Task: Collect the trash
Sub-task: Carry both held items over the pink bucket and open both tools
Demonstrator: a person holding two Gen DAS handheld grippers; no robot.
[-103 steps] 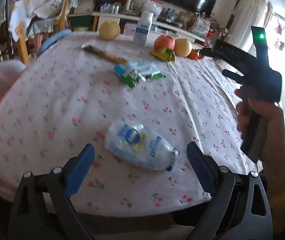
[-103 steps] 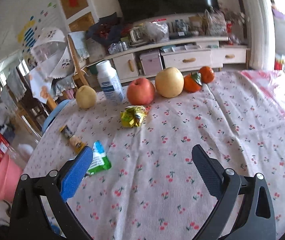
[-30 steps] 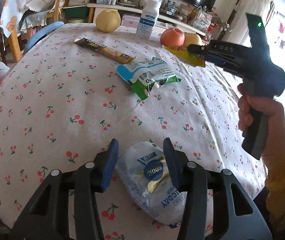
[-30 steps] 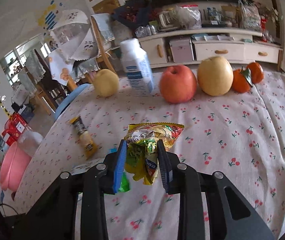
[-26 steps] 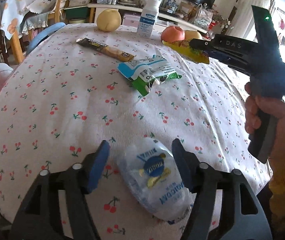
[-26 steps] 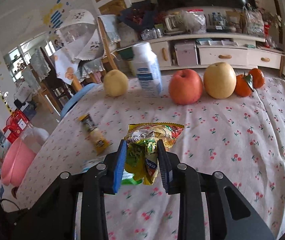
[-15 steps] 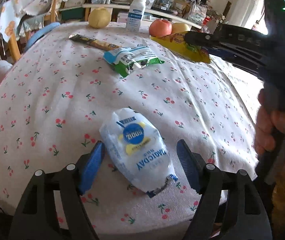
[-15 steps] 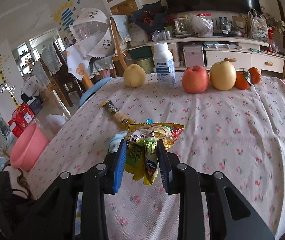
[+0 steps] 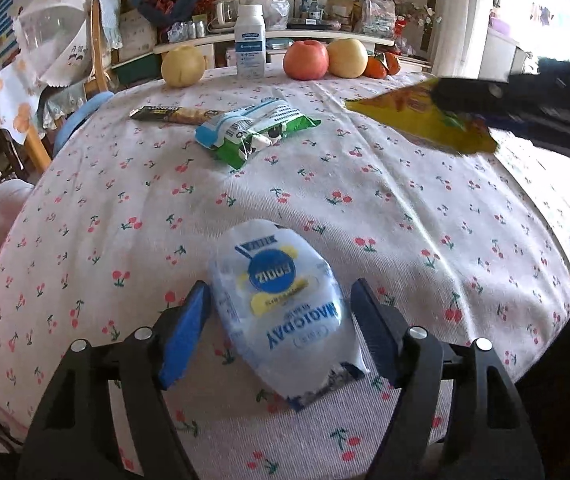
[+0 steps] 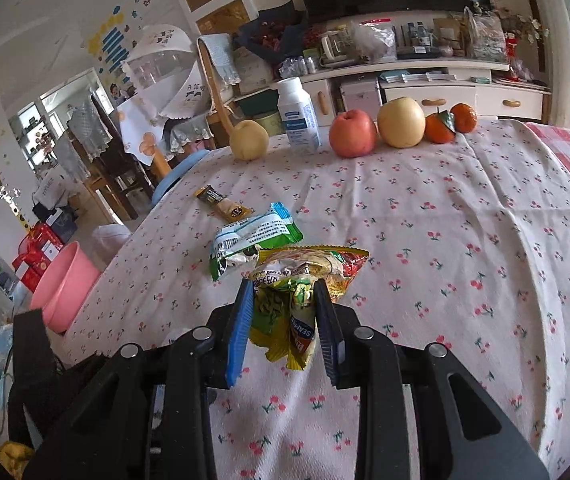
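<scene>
A white-and-blue plastic packet (image 9: pixel 285 304) lies flat at the near edge of the bench. Farther off lie a crumpled green-and-white wrapper (image 9: pixel 253 128) and, just left of it, a brown snack bar (image 9: pixel 175 114). A yellow crinkled wrapper (image 10: pixel 301 284) hangs pinched, clear of the cloth.

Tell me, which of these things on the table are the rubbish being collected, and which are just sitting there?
Rubbish:
- yellow snack wrapper, gripped in the right jaws
- white packet, lying between the open left jaws
- green and white wrapper
- brown bar wrapper

Just sitting there:
- apples and pear
- oranges
- white bottle
</scene>
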